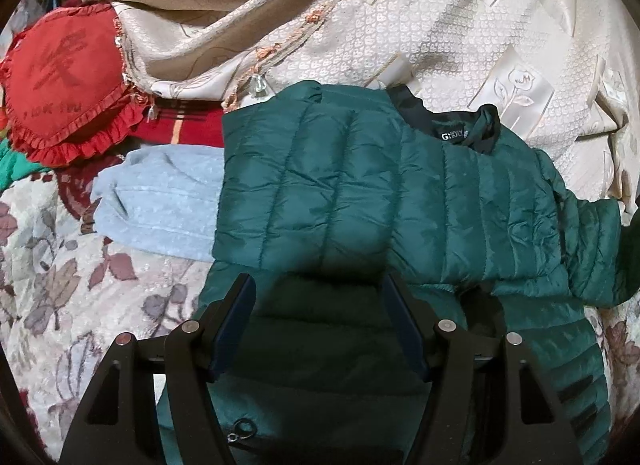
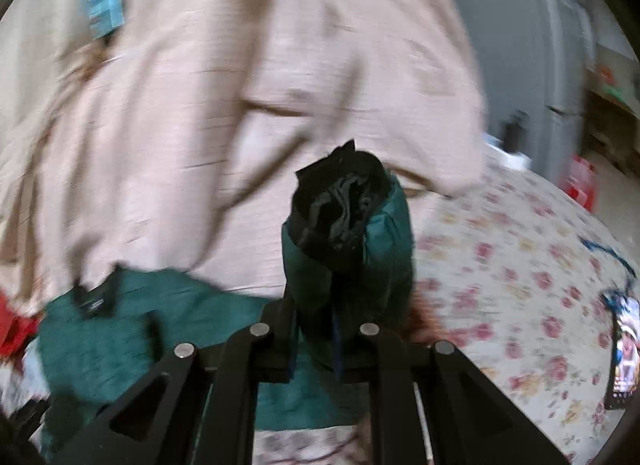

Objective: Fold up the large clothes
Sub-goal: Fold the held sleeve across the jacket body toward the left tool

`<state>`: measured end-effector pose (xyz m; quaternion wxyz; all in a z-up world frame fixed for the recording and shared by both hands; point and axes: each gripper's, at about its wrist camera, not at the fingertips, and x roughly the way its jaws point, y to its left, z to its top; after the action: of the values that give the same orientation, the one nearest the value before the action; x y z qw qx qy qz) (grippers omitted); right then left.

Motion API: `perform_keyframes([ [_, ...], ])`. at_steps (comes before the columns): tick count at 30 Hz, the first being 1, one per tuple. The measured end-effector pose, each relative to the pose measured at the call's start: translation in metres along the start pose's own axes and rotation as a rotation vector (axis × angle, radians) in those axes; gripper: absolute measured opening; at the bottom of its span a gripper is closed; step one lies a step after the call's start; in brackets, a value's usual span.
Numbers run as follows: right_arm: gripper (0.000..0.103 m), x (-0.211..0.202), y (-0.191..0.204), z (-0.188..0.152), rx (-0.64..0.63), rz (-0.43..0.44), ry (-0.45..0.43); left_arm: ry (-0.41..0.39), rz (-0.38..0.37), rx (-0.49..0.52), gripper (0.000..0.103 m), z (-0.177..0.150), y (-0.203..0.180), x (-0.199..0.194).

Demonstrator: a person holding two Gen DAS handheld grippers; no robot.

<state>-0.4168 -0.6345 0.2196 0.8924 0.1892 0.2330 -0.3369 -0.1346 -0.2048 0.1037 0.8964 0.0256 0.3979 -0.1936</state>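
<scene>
- Left gripper: jaws spread apart, nothing pinched; it hovers over the lower part of the green puffer jacket, which fills the gap between the blue-padded fingers.
- Jacket lies flat on the floral bedspread ahead of the left gripper, one sleeve folded across the chest, black collar with a label at the far end.
- Left of the left gripper, beside the jacket: light blue fleece garment, touching the jacket's edge.
- Further left and ahead: red heart-shaped ruffled cushion.
- Beyond the jacket: beige embossed cloth, bunched up and partly draped.
- Right gripper: jaws pressed together, pinching the jacket's sleeve cuff; green quilted fabric with black lining sticks up past the fingertips.
- Rest of the jacket trails off to the lower left of the right gripper; view is motion-blurred.
- Right of the right gripper: floral bedspread, with a phone lying at its far right edge.
- Ahead and to the right: a grey cabinet or appliance, too blurred to tell which.
</scene>
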Motion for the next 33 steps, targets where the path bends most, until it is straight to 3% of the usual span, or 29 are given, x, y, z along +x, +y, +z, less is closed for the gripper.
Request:
perform_keyframes([
  [13, 0.011, -0.003, 0.216, -0.02, -0.25, 0.405, 0.1, -0.045, -0.006, -0.129, 0.048, 0.017, 0.042, -0.019],
  [17, 0.011, 0.013, 0.285, -0.039, -0.303, 0.512, 0.151, -0.046, -0.015, -0.186, 0.048, 0.02, 0.057, -0.019],
  [23, 0.011, 0.06, 0.38, -0.092, -0.367, 0.62, 0.299, -0.056, -0.007, -0.229, 0.048, 0.025, 0.074, -0.018],
  [31, 0.014, 0.126, 0.418, -0.157, -0.358, 0.609, 0.475, -0.045, 0.007, -0.263, 0.048, 0.028, 0.084, -0.006],
  [32, 0.019, 0.13, 0.416, -0.159, -0.339, 0.616, 0.495, -0.039, -0.004, -0.267, 0.048, 0.028, 0.083, -0.004],
  [33, 0.032, 0.132, 0.41, -0.16, -0.303, 0.646, 0.518, -0.037, -0.016, -0.271, 0.048, 0.028, 0.083, -0.003],
])
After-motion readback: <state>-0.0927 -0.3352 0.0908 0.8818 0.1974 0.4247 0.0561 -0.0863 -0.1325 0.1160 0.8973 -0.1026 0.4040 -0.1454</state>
